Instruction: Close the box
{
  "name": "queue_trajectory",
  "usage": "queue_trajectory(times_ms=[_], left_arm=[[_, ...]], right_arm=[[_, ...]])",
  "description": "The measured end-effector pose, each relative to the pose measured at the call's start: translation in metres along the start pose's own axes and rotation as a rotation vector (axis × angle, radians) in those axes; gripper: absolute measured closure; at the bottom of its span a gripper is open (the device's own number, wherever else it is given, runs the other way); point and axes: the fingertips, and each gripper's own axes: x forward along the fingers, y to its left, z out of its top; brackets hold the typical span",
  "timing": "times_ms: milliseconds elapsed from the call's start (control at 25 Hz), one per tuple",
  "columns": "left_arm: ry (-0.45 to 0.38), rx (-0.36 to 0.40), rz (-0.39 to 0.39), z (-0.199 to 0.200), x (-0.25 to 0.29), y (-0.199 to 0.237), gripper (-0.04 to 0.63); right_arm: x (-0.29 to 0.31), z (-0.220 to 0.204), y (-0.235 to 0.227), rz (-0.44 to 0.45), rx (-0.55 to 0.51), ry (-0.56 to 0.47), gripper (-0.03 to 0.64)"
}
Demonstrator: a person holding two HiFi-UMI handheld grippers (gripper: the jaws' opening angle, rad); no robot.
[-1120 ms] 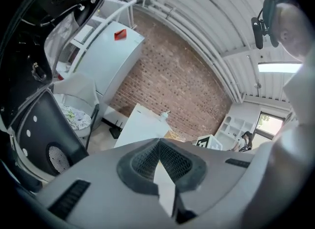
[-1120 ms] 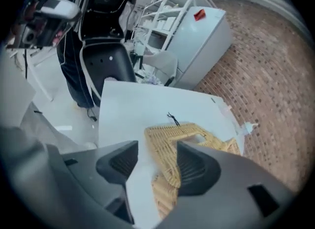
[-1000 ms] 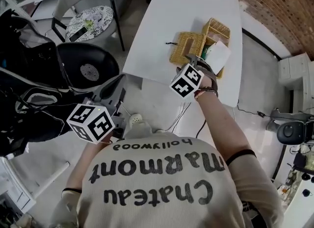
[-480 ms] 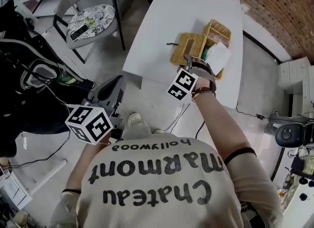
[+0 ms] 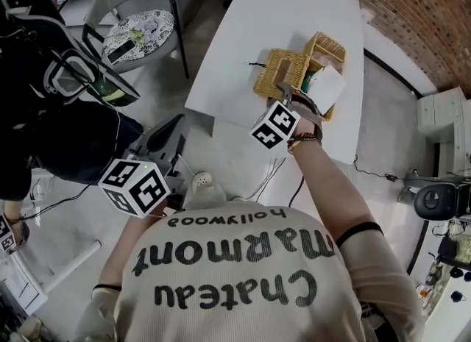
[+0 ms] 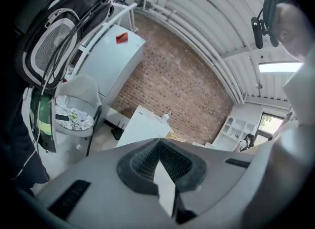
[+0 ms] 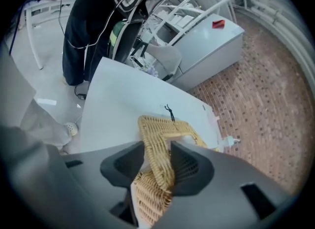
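You are at the grasping step: your right gripper (image 7: pixel 157 160) has just been closing its jaws and now clamps the near rim of the wicker lid (image 7: pixel 170 127), with the woven edge pinched between both pads. Your left gripper (image 6: pixel 160 163) is clenched on nothing. It is held back at the lower left of the head view, well apart from the work.

The wicker box (image 5: pixel 327 45) sits on the white table (image 5: pixel 294 9), right of centre in the upper half of the head view. Its lid lies swung open to the left of the base, still joined along one side. It is pale straw weave with a raised rim, and a small black tie (image 5: pixel 254 64) sits at the lid's far left edge.

Next, I'd judge, you lift the rim and swing the lid over to the right onto the base. A white flat item (image 5: pixel 328 87) overlaps the base's near edge and may foul the lid. The light weave may flex under your grip, so keep it gentle.
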Motion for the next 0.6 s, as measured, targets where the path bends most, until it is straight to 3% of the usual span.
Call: queue_trajectory(times_ms=[600], left_arm=[[-0.011, 0.028, -0.025, 0.013, -0.012, -0.008, 0.594]], right_arm=[[-0.03, 0.016, -0.015, -0.012, 0.333, -0.104, 0.446]])
